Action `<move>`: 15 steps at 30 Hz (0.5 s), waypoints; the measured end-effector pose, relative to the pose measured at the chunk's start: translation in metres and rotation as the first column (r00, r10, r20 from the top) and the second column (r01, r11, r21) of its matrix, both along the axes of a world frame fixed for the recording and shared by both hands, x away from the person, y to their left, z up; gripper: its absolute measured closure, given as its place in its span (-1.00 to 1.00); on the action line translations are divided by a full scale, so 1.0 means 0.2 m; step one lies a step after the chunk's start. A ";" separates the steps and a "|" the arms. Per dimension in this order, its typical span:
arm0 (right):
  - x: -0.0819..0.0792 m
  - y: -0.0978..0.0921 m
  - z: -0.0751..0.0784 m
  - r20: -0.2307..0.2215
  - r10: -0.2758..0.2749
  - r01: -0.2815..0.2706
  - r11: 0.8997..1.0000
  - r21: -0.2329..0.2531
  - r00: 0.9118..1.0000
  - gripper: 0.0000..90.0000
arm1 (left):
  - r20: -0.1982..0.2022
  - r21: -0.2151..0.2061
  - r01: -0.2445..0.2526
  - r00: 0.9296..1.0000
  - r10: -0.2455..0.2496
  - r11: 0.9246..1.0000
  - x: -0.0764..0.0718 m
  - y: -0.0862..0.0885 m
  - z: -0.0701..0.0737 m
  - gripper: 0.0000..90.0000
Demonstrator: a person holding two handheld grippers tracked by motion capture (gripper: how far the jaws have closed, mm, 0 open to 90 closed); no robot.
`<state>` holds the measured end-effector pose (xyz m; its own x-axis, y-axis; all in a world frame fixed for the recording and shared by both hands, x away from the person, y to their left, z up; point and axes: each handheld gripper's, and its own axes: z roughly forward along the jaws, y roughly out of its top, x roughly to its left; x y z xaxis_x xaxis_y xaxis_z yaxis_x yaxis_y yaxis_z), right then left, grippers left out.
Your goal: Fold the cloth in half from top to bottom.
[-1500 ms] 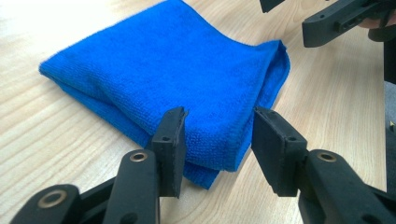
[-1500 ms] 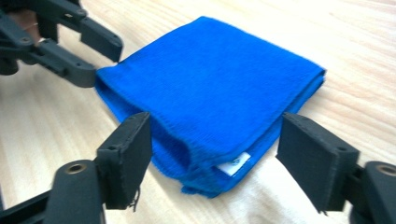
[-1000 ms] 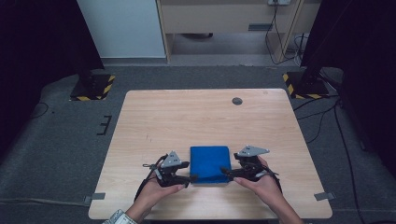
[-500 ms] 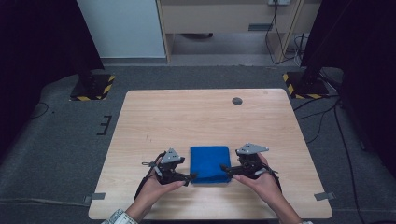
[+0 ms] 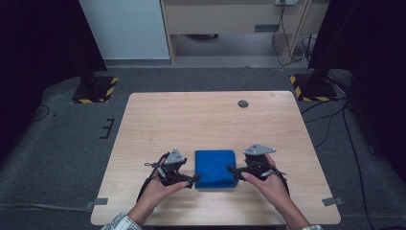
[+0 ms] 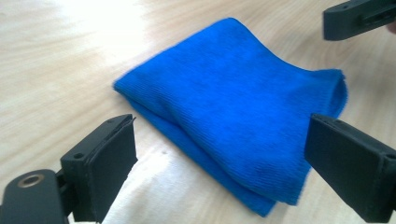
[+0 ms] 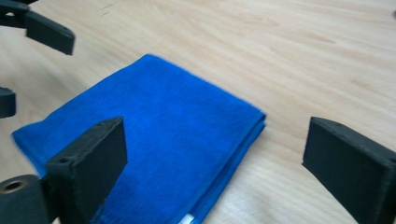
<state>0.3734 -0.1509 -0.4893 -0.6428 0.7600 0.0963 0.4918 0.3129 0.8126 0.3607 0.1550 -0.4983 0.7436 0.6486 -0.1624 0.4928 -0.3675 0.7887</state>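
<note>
Both jaws wide, left gripper (image 5: 190,180) and right gripper (image 5: 233,169) flank the folded blue cloth (image 5: 215,168); probably best to pinch its near corners evenly.

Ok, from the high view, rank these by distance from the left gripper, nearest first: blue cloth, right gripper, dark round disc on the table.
1. Blue cloth: just right of the left gripper, at the near edge.
2. Right gripper: across the cloth, on its right side.
3. Dark round disc: near the table's far edge, right of centre.
</note>
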 end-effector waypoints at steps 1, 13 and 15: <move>0.01 0.00 0.00 0.008 -0.003 0.003 1.000 -0.005 1.000 -0.87 | 0.000 -0.002 -0.004 1.000 0.004 1.000 0.01 0.00 0.00 -0.83; 0.04 -0.03 0.05 0.034 -0.045 0.046 0.999 -0.009 0.998 -0.89 | 0.017 0.009 -0.054 0.998 0.054 0.999 0.08 0.07 0.05 -0.84; 0.04 -0.04 0.05 0.033 -0.048 0.048 0.999 -0.006 0.998 -0.89 | 0.022 0.012 -0.060 0.998 0.060 0.998 0.09 0.09 0.06 -0.84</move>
